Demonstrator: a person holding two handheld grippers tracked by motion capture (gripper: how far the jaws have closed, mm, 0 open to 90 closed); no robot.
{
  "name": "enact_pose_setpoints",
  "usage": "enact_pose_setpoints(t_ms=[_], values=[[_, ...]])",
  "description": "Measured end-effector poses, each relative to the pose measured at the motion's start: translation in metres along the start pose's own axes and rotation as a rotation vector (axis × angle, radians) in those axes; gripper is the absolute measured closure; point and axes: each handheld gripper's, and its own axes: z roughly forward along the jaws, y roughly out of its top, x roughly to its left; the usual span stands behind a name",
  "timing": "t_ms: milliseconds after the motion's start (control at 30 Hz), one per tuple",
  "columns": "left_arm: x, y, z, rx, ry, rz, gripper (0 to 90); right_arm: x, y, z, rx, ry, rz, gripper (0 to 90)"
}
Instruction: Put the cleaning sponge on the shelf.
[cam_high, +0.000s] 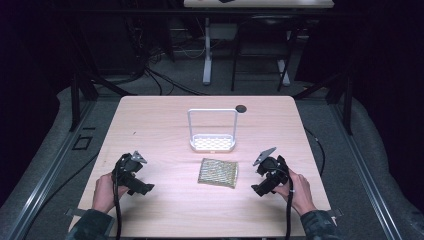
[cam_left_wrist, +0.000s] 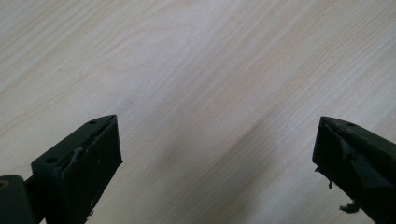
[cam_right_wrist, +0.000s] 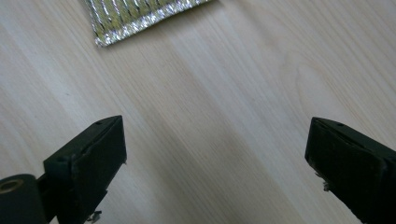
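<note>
Both tools wide, empty: right tool should approach foil pad low at its near-edge corner; left tool idle.

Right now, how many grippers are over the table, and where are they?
2. The left gripper is near the table's front left; the right gripper is front right, beside the shiny mesh pad. Both have fingers open and empty.

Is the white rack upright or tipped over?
Upright: the white rack stands on its base on the table, its frame rising straight.
</note>
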Motion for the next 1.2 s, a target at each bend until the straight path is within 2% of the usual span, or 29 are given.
enact_pose_setpoints(t_ms=[200,567,700,767,800,967,1000,1200], values=[[-0.001,0.0,0.001,0.011,-0.002,0.001,0.9,0.003,0.012,0.004,-0.015,0.054,-0.018,4.1],[-0.002,0.001,0.003,0.014,-0.009,0.001,0.9,0.014,0.044,0.019,-0.033,0.148,-0.111,1.7],[-0.002,0.001,0.003,0.014,-0.009,0.003,0.9,0.015,0.052,0.024,-0.049,0.16,-0.122,0.0],[-0.002,0.001,0.003,0.014,-0.009,0.002,0.9,0.017,0.061,0.029,-0.055,0.16,-0.145,0.0],[-0.002,0.001,0.003,0.014,-0.009,0.002,0.9,0.018,0.064,0.031,-0.043,0.167,-0.15,0.0],[-0.002,0.002,0.003,0.015,-0.01,0.002,0.9,0.02,0.074,0.04,-0.053,0.174,-0.168,0.0],[-0.002,0.001,0.003,0.009,-0.021,-0.001,0.1,0.02,0.078,0.043,-0.048,0.177,-0.171,0.0],[-0.001,0.001,0.002,0.002,-0.029,-0.003,0.0,0.023,0.089,0.056,-0.036,0.181,-0.212,0.0]])
